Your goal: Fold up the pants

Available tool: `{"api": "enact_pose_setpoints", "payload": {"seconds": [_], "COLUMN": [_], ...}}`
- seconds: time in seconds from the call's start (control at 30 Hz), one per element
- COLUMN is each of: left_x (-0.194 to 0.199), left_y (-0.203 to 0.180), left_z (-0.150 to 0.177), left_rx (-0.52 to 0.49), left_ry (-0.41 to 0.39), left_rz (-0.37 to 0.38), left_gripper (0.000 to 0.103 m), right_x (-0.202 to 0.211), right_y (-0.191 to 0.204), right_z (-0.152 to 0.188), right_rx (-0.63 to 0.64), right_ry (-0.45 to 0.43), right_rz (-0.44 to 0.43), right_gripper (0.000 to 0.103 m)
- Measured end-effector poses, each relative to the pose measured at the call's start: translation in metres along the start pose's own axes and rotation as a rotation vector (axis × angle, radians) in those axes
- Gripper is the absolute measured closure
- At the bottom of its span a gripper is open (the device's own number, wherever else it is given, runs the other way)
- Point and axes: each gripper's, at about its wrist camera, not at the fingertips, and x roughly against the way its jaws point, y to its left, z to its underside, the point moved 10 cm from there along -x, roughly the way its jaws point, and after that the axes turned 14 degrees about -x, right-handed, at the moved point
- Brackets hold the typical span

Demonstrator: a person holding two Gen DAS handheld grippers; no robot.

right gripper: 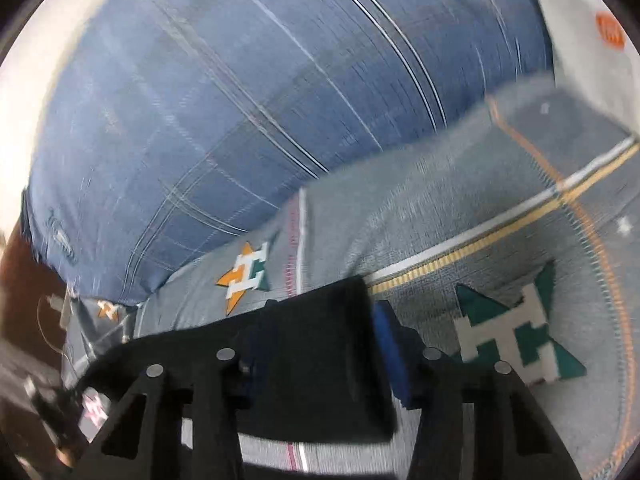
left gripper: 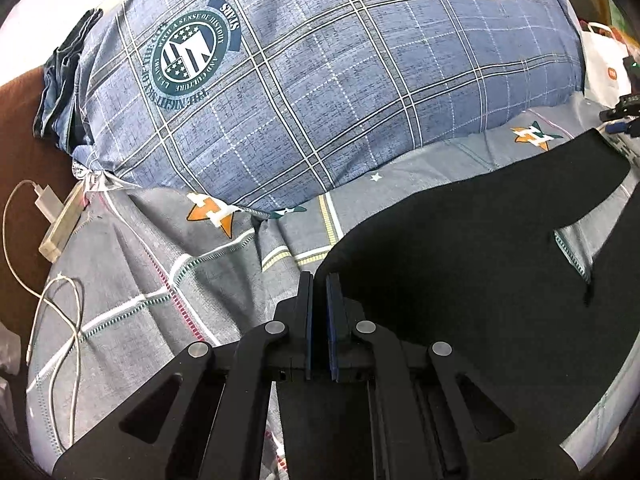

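Black pants lie spread on a grey patterned bedsheet, filling the right half of the left wrist view. My left gripper is shut at the pants' left edge; whether it pinches the cloth I cannot tell. In the blurred right wrist view, my right gripper has its jaws apart, with a fold of the black pants lying between them. One blue pad shows to the right of the cloth; the left one is hidden.
A large blue plaid pillow lies at the back, also seen in the right wrist view. A white charger and cable lie at the left bed edge. Folded denim sits far left. A white bag stands at the right.
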Motion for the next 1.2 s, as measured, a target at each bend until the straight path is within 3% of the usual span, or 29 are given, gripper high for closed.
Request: {"api": "enact_pose_setpoints", "payload": {"seconds": [0.33, 0.43, 0.5, 0.7, 0.93, 1.07, 1.2], "left_x": [-0.007, -0.009, -0.011, -0.005, 0.039, 0.061, 0.074], "left_y": [0.006, 0.006, 0.007, 0.010, -0.005, -0.015, -0.021], "left_z": [0.002, 0.001, 0.001, 0.007, 0.038, 0.069, 0.106], "left_rx": [0.039, 0.040, 0.042, 0.011, -0.112, -0.157, -0.138], "left_ry": [0.003, 0.007, 0.011, 0.001, -0.061, -0.073, -0.058], "left_rz": [0.007, 0.007, 0.011, -0.001, -0.020, -0.025, -0.012], "left_gripper": [0.098, 0.098, 0.098, 0.098, 0.098, 0.098, 0.098], "right_x": [-0.027, -0.037, -0.039, 0.009, 0.067, 0.093, 0.109], "right_y": [-0.008, -0.008, -0.005, 0.022, 0.038, 0.029, 0.015], "right_z": [-0.005, -0.002, 0.001, 0.007, 0.065, 0.116, 0.159], "right_rx": [0.023, 0.045, 0.076, 0.207, 0.454, 0.568, 0.636], "right_ry": [0.028, 0.049, 0.050, -0.072, -0.129, -0.106, -0.076], "right_rz": [0.050, 0.059, 0.065, -0.037, -0.098, -0.110, -0.123], "right_gripper": [0.066, 0.079, 0.097, 0.097, 0.098, 0.098, 0.098]}}
